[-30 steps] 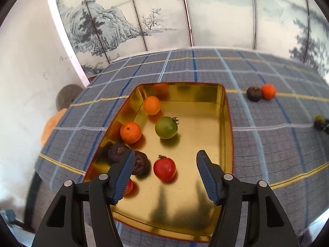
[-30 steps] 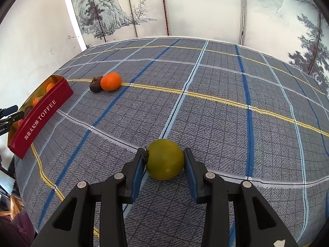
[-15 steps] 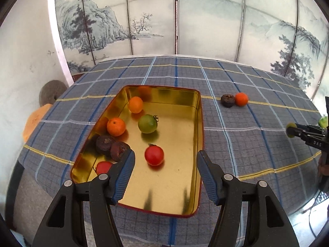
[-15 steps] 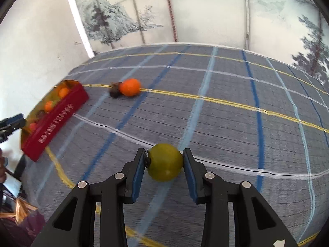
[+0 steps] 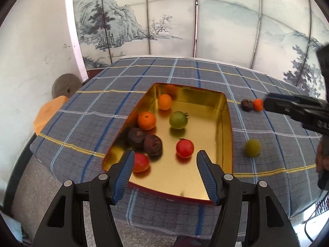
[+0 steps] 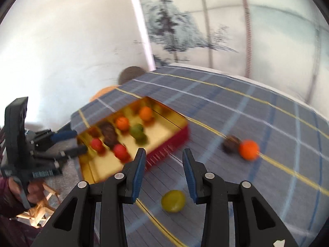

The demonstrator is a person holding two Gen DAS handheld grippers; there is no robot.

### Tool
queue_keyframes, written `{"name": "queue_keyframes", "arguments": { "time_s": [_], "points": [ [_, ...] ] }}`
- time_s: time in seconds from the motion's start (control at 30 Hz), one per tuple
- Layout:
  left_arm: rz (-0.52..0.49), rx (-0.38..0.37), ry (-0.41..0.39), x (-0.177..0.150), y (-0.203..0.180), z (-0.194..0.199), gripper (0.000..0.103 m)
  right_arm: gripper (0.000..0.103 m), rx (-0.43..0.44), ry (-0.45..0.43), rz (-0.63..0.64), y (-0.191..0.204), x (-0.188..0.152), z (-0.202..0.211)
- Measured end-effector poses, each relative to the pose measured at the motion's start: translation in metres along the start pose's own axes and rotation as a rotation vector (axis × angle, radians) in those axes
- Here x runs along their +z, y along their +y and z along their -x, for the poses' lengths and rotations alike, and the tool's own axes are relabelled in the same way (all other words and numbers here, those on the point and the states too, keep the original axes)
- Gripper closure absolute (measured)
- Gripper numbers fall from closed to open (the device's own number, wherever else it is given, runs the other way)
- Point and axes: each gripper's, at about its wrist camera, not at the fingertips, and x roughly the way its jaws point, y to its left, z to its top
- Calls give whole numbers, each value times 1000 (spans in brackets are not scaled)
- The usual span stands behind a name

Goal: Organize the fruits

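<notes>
A gold-lined red tin (image 5: 223, 123) (image 6: 174, 138) holds several fruits: oranges, a green tomato (image 5: 178, 120), red tomatoes and dark fruits. My left gripper (image 5: 163, 175) is open and empty above the tin's near edge. My right gripper (image 6: 163, 168) is open and empty, above a yellow-green fruit (image 6: 173, 200) lying on the cloth to the right of the tin, also in the left wrist view (image 5: 253, 148). An orange (image 6: 248, 149) and a dark fruit (image 6: 231, 144) lie together farther back on the cloth.
A blue plaid cloth (image 5: 86, 123) covers the table, with its left and near edges close to the tin. A painted folding screen (image 5: 185, 24) stands behind. A white wall (image 5: 30, 51) is at the left.
My right gripper has opened and let go of the yellow-green fruit, which now lies on the cloth beside the tin. The right gripper swung toward the tin. My left gripper pulled back a little.
</notes>
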Motion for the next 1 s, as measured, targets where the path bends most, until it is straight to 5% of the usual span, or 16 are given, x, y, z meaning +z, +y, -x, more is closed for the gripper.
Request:
{"name": "queue_keyframes", "arguments": {
  "time_s": [0.23, 0.37, 0.53, 0.9, 1.0],
  "points": [
    [9, 6, 5, -4, 16, 4, 39, 68, -18, 32, 43, 17, 16, -31],
    [21, 1, -2, -7, 23, 6, 37, 62, -96, 95, 81, 7, -13, -27],
    [22, -24, 10, -8, 21, 1, 37, 62, -31, 156, 87, 3, -49, -30],
    [-9, -27, 14, -9, 8, 3, 37, 60, -119, 263, 74, -14, -65, -69],
    [-15, -30, 20, -9, 5, 2, 37, 72, -115, 228, 40, -21, -68, -62]
  ]
}}
